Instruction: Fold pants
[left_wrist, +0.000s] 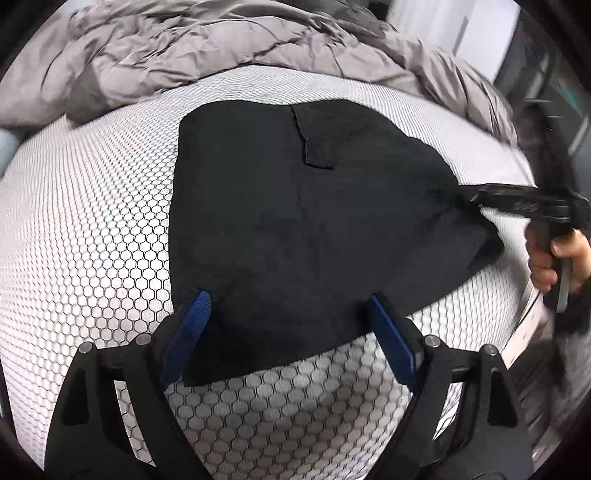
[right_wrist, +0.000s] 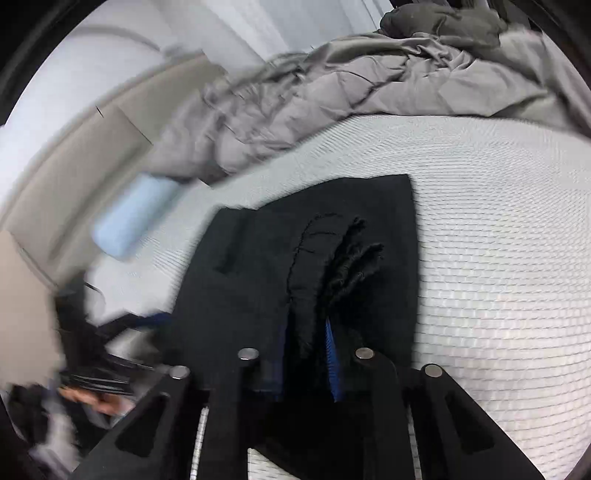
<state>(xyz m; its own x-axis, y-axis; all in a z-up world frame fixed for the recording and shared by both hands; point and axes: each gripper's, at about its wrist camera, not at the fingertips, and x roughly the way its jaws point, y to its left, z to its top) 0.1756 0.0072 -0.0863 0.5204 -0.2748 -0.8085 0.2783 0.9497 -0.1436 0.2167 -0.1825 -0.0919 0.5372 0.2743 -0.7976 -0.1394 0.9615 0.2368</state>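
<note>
I see one pair of black pants (left_wrist: 295, 221) lying folded on the honeycomb-patterned mattress (left_wrist: 92, 221), just ahead of my left gripper (left_wrist: 288, 325). That gripper's blue pads stand apart over the near hem, gripping nothing. The bundle's long axis runs across, from my left gripper toward my right gripper (right_wrist: 306, 339), which is clamped on a bunched fold of the pants at their end. One crumpled grey duvet (left_wrist: 221, 44) lies beyond. One pale blue roll (right_wrist: 129, 221) sits ahead-left of the right gripper.

You won't find readable text here; the raised marks on the right gripper (left_wrist: 476, 197) perhaps form letters, blurred.
</note>
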